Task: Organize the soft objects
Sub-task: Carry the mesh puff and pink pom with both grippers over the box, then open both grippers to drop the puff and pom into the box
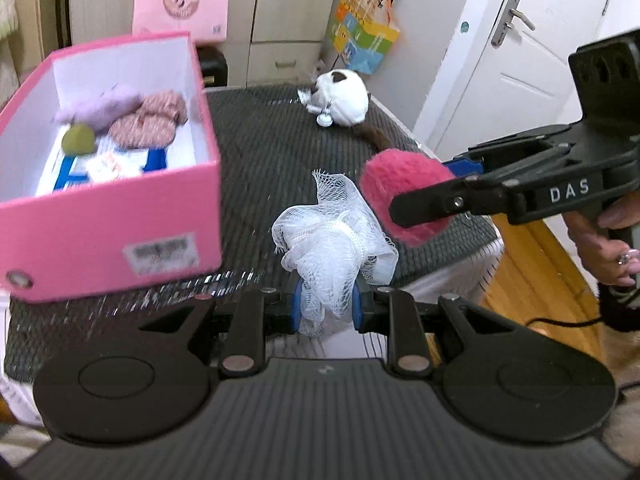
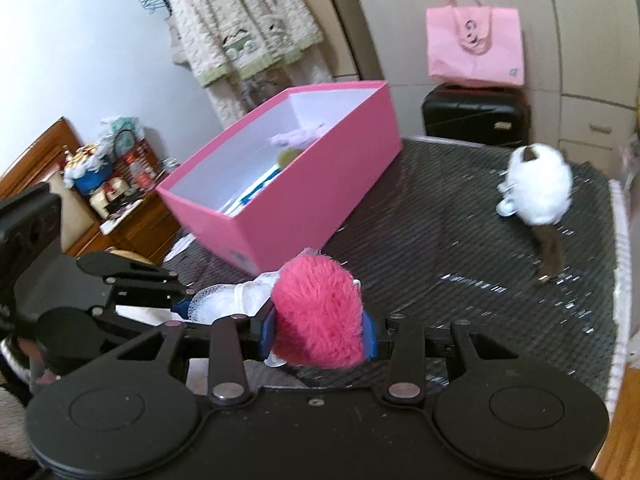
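A dark woven tabletop point(image 1: 256, 148) is carrying everything. On its left side a pink box point(image 1: 100, 236) is sitting open, with a lilac plush point(image 1: 106, 104), two pinkish knitted pieces point(image 1: 154, 120) and a small green ball point(image 1: 78, 140) lying inside. Toward the far right corner a white plush toy point(image 1: 344, 96) with a brown tail is lying on the tabletop, well apart from the box. The left gripper point(image 1: 326, 306) is pinching a white mesh bath pouf point(image 1: 332, 240) between narrowly set fingers, just right of the box. Beside it, the right gripper point(image 2: 320, 334) is clamping a fuzzy pink ball point(image 2: 318, 312), its fingers standing wider round it. The ball is touching or almost touching the pouf; I cannot tell which.
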Action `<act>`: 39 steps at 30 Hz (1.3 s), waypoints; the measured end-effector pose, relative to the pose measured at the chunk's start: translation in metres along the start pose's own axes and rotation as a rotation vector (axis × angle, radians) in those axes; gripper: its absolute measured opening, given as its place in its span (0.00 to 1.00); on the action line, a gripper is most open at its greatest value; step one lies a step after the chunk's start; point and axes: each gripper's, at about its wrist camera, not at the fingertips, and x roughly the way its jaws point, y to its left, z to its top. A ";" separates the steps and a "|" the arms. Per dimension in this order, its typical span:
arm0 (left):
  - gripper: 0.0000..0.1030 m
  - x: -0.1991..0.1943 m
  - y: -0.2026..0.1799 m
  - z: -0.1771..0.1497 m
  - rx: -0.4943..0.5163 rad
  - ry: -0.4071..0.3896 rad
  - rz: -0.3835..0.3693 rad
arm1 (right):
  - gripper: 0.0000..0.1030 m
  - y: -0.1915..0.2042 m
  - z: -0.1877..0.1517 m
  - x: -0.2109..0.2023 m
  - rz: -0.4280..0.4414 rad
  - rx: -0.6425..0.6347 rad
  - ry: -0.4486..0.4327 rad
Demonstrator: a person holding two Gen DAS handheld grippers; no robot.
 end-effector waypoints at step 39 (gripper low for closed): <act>0.24 -0.029 0.137 0.075 0.110 -0.137 0.276 | 0.45 0.080 0.137 0.083 -0.050 -0.230 -0.117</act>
